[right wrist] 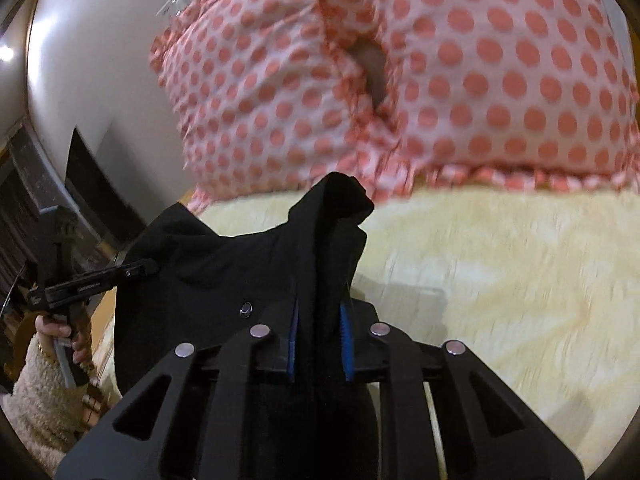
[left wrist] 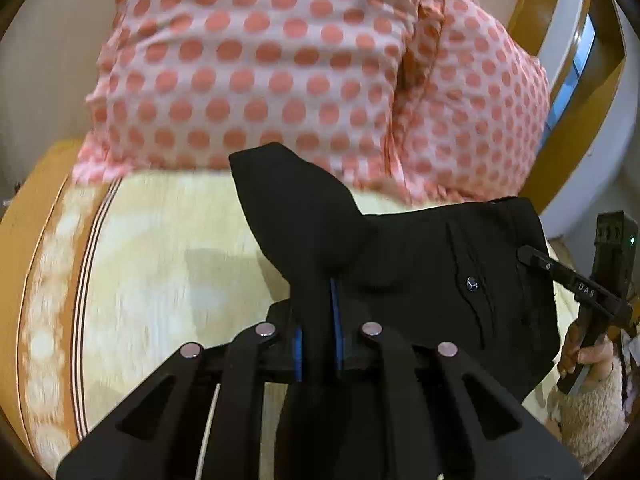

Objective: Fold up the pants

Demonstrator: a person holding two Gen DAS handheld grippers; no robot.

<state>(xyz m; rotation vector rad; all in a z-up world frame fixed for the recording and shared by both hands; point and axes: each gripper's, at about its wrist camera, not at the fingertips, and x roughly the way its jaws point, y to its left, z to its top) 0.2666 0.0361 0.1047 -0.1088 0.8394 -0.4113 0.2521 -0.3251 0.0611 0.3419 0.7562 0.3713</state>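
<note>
Black pants hang stretched between my two grippers above a cream bedspread. In the left wrist view, my left gripper is shut on a bunched corner of the cloth, which rises in a peak beyond the blue pads. The right gripper enters from the right edge and pinches the other end near a small button. In the right wrist view, my right gripper is shut on a fold of the pants. The left gripper bites the cloth at the left, held by a hand.
Two pink pillows with red dots lie along the far side of the bed. The bed's orange border runs at the left. A wooden headboard curves at the right. Dark furniture stands beside the bed.
</note>
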